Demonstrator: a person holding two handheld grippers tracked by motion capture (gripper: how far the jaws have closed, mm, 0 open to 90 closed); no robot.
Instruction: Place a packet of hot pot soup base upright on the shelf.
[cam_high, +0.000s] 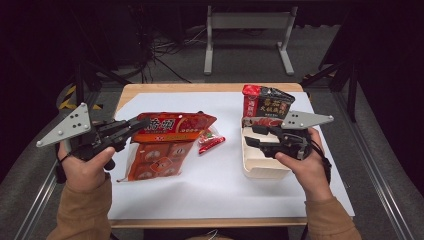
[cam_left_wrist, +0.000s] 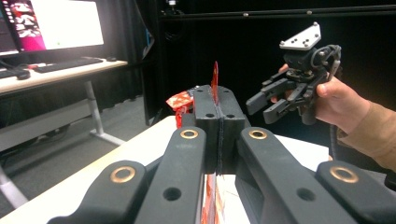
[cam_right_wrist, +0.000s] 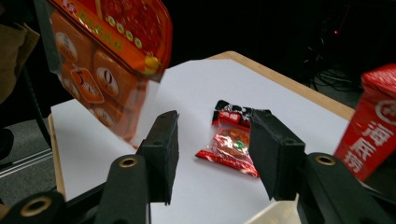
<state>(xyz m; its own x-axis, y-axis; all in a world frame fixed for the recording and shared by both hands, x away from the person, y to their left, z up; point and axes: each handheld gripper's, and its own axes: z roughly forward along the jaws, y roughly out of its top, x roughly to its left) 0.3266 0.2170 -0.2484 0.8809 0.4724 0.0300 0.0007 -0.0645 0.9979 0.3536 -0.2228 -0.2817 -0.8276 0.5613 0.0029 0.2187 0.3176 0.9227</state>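
A large orange and red snack bag (cam_high: 162, 142) hangs lifted at the left of the white sheet (cam_high: 215, 185). My left gripper (cam_high: 141, 123) is shut on the bag's top edge. In the left gripper view the jaws (cam_left_wrist: 219, 100) press together on the thin red edge of the bag (cam_left_wrist: 215, 79). My right gripper (cam_high: 251, 136) hovers open over a pale rectangular tray (cam_high: 260, 167) at the right, with nothing between its fingers. In the right gripper view the open jaws (cam_right_wrist: 215, 123) frame a small red sachet (cam_right_wrist: 231, 144) lying on the sheet beyond them, and the bag (cam_right_wrist: 107, 56) hangs at upper left.
The small red sachet (cam_high: 210, 142) lies mid-table between the bag and the tray. A red packet and a black packet (cam_high: 267, 102) stand behind the tray. Beyond the table is a metal frame (cam_high: 247, 30) on a dark floor; a desk with a monitor (cam_left_wrist: 51, 23) is off to the side.
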